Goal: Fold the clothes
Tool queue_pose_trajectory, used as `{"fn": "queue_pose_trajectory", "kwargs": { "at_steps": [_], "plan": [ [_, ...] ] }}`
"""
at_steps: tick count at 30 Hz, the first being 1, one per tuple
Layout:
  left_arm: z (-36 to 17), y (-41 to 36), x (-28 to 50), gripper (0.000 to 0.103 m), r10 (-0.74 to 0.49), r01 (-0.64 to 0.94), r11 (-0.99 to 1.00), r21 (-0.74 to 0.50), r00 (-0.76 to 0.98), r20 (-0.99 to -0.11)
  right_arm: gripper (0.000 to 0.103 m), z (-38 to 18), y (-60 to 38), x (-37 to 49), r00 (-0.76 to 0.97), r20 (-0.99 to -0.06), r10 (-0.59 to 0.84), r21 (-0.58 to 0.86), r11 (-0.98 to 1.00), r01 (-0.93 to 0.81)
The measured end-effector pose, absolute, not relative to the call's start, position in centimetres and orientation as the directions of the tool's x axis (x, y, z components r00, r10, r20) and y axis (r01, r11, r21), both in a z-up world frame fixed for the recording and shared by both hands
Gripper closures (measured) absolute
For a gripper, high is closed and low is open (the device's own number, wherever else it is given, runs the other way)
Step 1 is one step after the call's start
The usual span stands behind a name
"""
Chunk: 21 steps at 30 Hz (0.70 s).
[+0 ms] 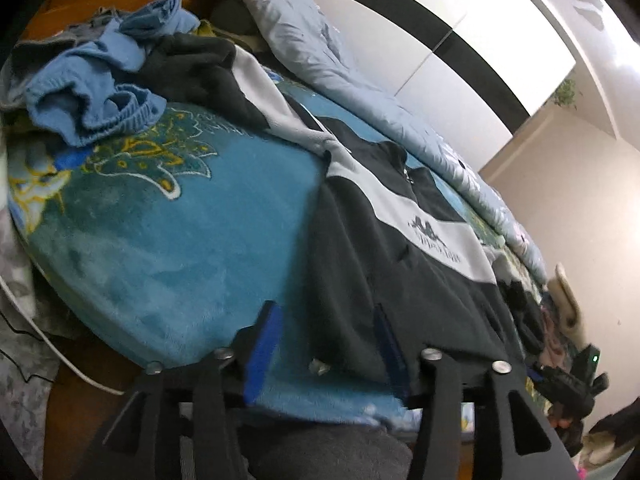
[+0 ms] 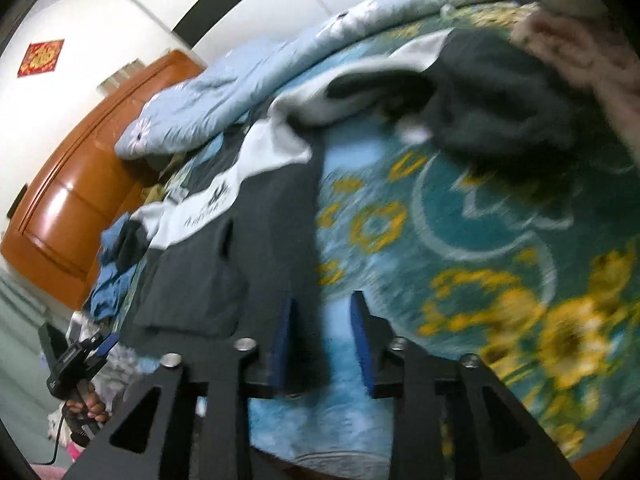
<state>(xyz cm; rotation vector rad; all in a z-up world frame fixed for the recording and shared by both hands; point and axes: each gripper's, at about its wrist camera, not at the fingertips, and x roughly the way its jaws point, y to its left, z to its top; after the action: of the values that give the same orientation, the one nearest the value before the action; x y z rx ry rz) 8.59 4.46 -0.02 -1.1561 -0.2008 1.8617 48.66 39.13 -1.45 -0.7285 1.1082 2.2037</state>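
Lying spread flat on the teal floral blanket (image 1: 168, 216) of the bed, a black-and-white zip sweatshirt (image 1: 384, 248) with a chest logo. Hovering at its hem, left tool (image 1: 326, 350), jaws apart, holding nothing. Over its lower right corner, right tool (image 2: 322, 336), also open and empty. Heaped near one sleeve, blue clothes (image 1: 96, 92); behind, a pale blue quilt (image 1: 320, 52).
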Motion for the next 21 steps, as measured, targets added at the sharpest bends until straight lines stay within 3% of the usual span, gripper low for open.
{"fn": "queue_pose_trajectory", "kwargs": {
  "at_steps": [2, 12, 21],
  "plan": [
    [-0.8, 5.8, 8.0, 0.044, 0.750, -0.607, -0.571, -0.553, -0.112, -0.652, 0.068, -1.5, 39.9, 49.1, -0.656, -0.698, 0.286, 0.495, -0.469, -0.731],
    [-2.6, 9.4, 7.3, 0.042, 0.708, -0.635, -0.561, -0.531, -0.036, -0.705, 0.061, -2.9, 39.9, 46.8, -0.725, -0.656, 0.210, 0.589, -0.459, -0.665],
    [1.2, 8.1, 6.0, 0.043, 0.765, -0.663, -0.540, -0.519, -0.128, -0.632, 0.061, -0.4, 40.8, 46.1, -0.719, -0.638, 0.277, 0.548, -0.493, -0.676]
  ]
}}
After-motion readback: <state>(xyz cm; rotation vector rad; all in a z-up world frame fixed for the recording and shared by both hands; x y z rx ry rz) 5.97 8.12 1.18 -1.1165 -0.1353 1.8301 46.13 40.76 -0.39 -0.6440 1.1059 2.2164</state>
